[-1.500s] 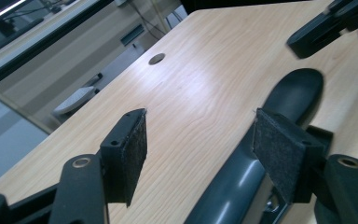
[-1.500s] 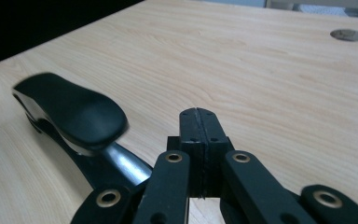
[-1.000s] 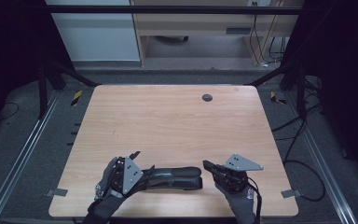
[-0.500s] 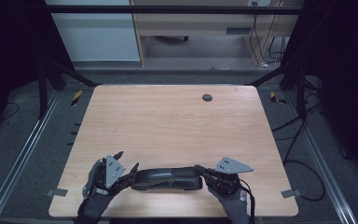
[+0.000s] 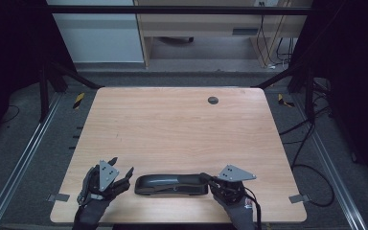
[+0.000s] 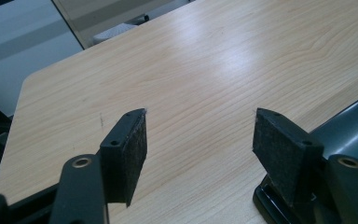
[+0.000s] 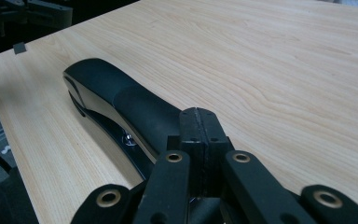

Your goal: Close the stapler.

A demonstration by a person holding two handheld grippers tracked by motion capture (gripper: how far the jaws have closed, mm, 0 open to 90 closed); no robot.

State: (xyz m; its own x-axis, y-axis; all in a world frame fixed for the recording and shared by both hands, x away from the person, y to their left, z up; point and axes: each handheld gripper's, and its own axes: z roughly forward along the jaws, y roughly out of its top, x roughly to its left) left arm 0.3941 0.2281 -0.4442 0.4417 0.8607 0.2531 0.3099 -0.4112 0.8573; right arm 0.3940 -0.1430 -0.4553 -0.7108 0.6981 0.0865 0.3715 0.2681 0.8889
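Here, left claw (image 5: 122, 173) wide, empty, right claw (image 7: 200, 122) closed above stapler (image 5: 171, 184)

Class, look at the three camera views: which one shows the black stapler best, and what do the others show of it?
The high view: the whole stapler lies flat between both grippers. The right gripper view shows most of its length, foreshortened. The left gripper view catches one end at the edge.

Dim room, dark edges, soft overhead sheen on the table (image 6: 223, 60), near jaws slightly blurred
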